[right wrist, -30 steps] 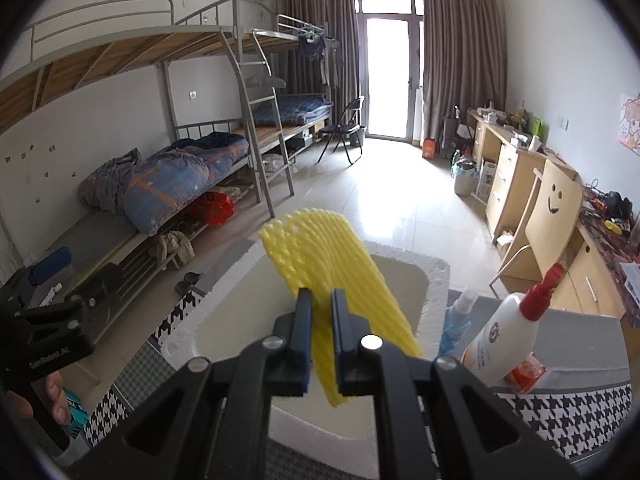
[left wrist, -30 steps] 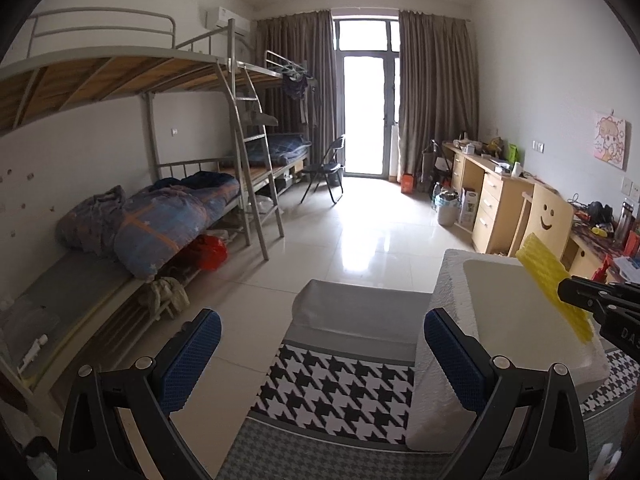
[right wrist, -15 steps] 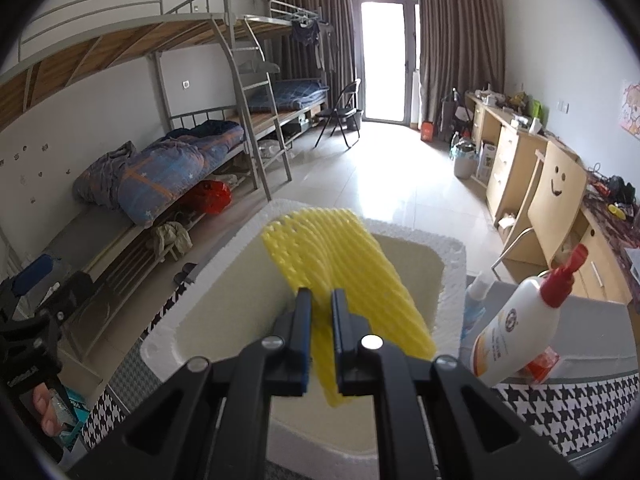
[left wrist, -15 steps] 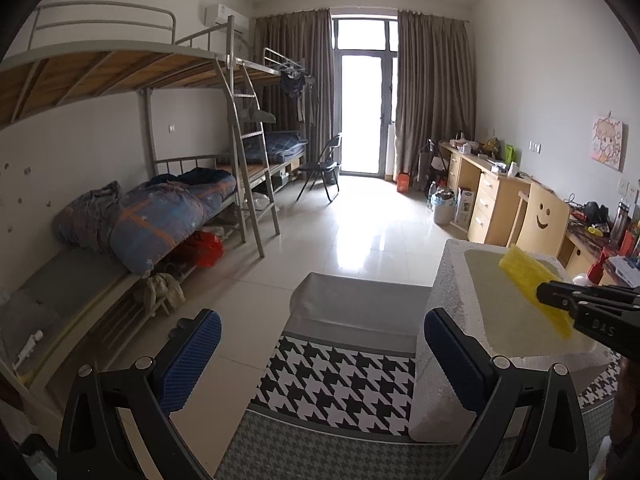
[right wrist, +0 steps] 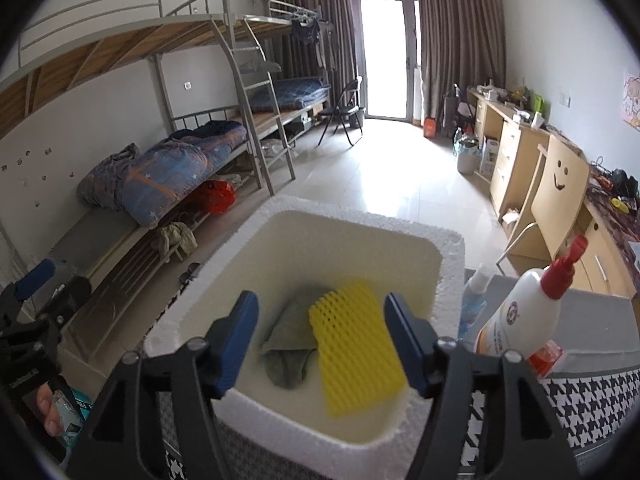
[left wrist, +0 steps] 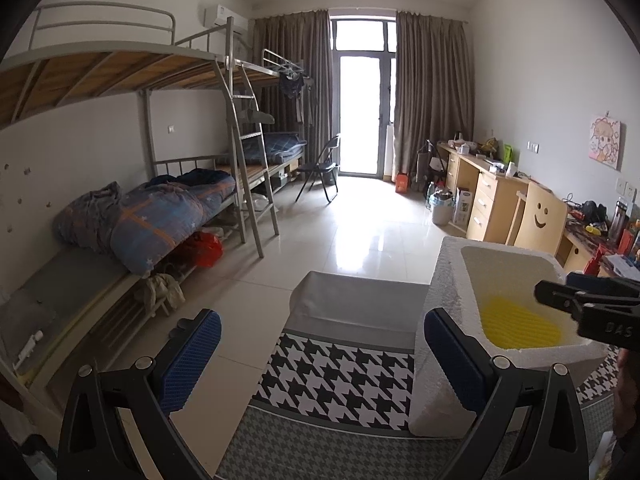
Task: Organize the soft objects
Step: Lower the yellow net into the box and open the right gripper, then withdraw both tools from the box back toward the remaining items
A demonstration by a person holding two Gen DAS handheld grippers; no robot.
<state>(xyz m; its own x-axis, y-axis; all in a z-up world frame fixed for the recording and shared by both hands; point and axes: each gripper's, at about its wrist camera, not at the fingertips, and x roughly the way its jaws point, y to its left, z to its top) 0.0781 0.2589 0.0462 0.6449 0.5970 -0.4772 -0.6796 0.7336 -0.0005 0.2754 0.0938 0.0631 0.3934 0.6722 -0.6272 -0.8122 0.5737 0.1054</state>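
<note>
- Yellow foam net [right wrist: 357, 346] lies inside the white foam box [right wrist: 452, 258], free of the right tool [right wrist: 326, 342]; in the right wrist view it sits between and beyond the two blue pads, nearer the pad at 3 o'clock, and neither pad touches it.
- Right tool's jaws have just been opening and now stand spread wide, with nothing pinched between them.
- Just at 9 o'clock of the net, a grey-green cloth [right wrist: 290, 342] lies crumpled on the box floor, its edge tucked under the net.
- Right tool points steeply down into the box from above its near rim.
- In the left wrist view the net [left wrist: 520, 326] shows low in the box [left wrist: 448, 280], with the right tool [left wrist: 588, 302] above it at 3 o'clock.
- Left tool [left wrist: 322, 354] is spread wide and empty, tilted down over the houndstooth-covered table [left wrist: 340, 376]; the box is at 3 o'clock of it, by its right pad.
- A white bottle with a red pump [right wrist: 528, 316] and a smaller blue spray bottle [right wrist: 474, 300] stand on the table at 3 o'clock of the box.
</note>
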